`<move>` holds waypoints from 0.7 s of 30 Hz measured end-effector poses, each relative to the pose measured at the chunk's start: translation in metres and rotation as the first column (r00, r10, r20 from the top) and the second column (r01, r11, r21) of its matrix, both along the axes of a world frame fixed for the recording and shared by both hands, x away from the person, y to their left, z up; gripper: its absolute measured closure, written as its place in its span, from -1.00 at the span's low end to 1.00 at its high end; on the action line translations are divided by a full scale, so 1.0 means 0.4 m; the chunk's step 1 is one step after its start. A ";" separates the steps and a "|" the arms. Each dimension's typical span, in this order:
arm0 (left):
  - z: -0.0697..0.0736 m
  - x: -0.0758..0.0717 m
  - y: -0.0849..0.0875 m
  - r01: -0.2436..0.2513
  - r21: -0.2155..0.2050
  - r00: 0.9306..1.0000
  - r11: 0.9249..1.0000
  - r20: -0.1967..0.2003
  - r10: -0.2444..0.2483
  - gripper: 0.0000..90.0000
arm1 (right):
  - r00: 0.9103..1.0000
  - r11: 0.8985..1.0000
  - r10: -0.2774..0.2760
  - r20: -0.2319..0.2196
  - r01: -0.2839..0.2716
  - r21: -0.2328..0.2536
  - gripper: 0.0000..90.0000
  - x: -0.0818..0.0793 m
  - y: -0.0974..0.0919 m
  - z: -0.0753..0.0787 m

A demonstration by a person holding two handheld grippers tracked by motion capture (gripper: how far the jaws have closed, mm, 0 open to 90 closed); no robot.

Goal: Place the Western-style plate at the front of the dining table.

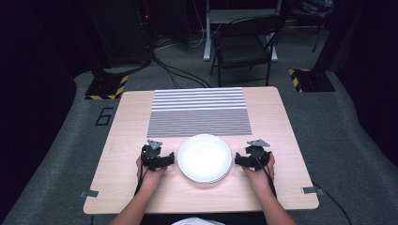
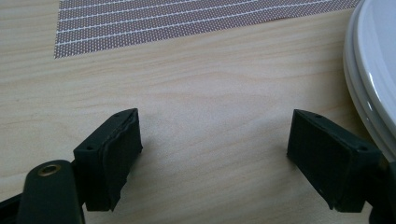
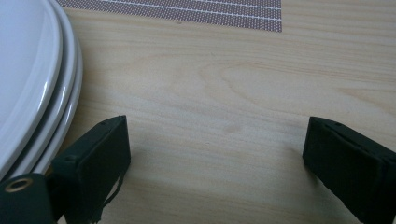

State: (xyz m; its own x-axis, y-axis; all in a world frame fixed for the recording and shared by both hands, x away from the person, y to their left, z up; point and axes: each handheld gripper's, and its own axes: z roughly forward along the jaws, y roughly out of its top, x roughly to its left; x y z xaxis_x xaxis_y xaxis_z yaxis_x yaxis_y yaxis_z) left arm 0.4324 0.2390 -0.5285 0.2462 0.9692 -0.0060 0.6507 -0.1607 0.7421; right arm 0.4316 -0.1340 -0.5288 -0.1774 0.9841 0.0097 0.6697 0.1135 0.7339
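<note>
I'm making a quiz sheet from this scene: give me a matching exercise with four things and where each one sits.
Things:
1. stack of white plates
2. striped mat
3. left gripper
4. right gripper

Places:
A. on the table, beyond the plates
B. beside the plates' right rim, jaws open
C. near the table's front edge, between the two grippers
D. beside the plates' left rim, jaws open

Pairs: 1-C, 2-A, 3-D, 4-B

Glossy white plates (image 1: 204,157) on matt, pale wood table (image 1: 281,126).
</note>
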 end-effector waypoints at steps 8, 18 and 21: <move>0.001 -0.004 -0.001 -0.012 -0.004 1.000 1.000 0.009 0.012 -0.50 | 1.000 1.000 -0.003 0.003 0.003 -0.003 -0.82 -0.003 0.002 0.000; 0.001 -0.002 0.001 -0.010 -0.005 1.000 1.000 0.011 0.010 -0.48 | 1.000 1.000 0.002 0.012 -0.002 -0.011 -0.72 -0.007 0.001 0.001; 0.002 -0.003 0.002 -0.016 -0.004 1.000 1.000 0.011 0.016 -0.42 | 1.000 1.000 -0.002 0.013 0.002 -0.004 -0.66 -0.009 0.004 0.003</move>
State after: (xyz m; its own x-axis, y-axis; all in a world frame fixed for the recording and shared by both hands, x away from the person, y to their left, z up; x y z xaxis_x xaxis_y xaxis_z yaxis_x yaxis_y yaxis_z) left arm 0.4314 0.2399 -0.5277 0.2305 0.9731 -0.0069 0.6447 -0.1473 0.7501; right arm 0.4279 -0.1324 -0.5275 -0.1759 0.9844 0.0036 0.6605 0.1153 0.7419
